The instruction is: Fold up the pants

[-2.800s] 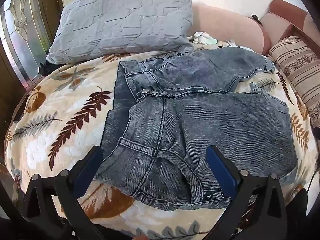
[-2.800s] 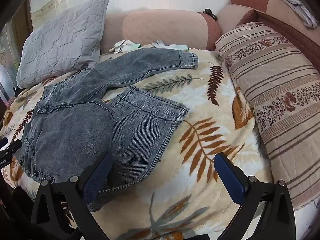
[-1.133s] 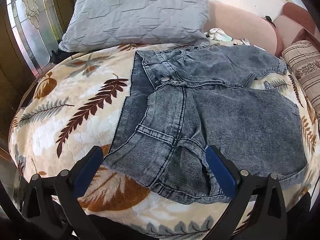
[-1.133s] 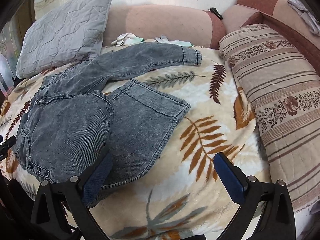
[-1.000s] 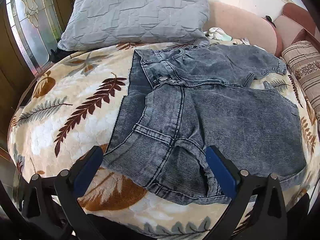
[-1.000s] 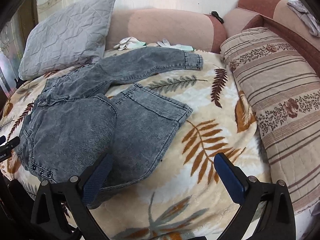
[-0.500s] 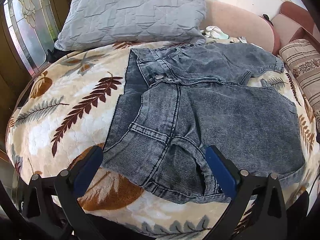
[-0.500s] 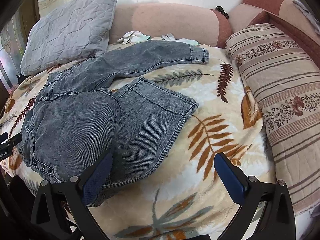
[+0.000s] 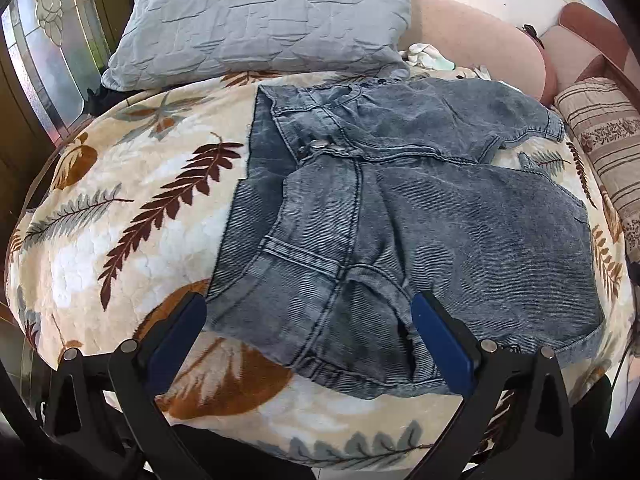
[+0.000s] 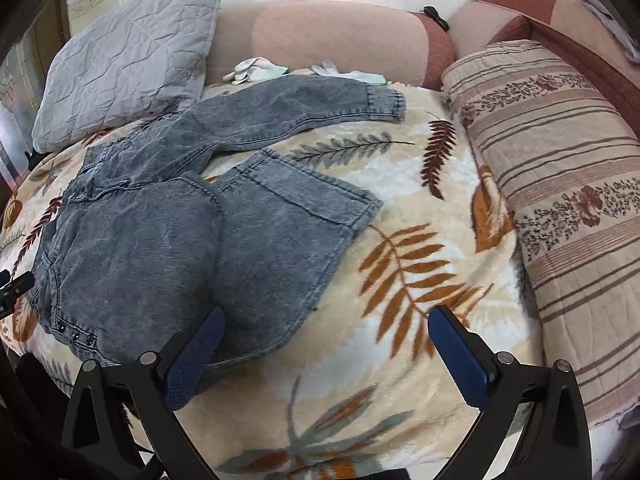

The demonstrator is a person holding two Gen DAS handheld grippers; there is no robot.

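Nearest, your left gripper (image 9: 308, 312) hovers w/ jaws wide, empty, over the waistband end of the grey denim pants (image 9: 420, 216); your right gripper (image 10: 326, 328) is likewise spread wide, holding nothing, left pad at the folded leg's edge; pants lie on the leaf-print blanket (image 10: 420, 272), one leg doubled back, other stretched toward the far side; beyond, grey pillow (image 9: 260, 16), striped cushion (image 10: 560, 168).
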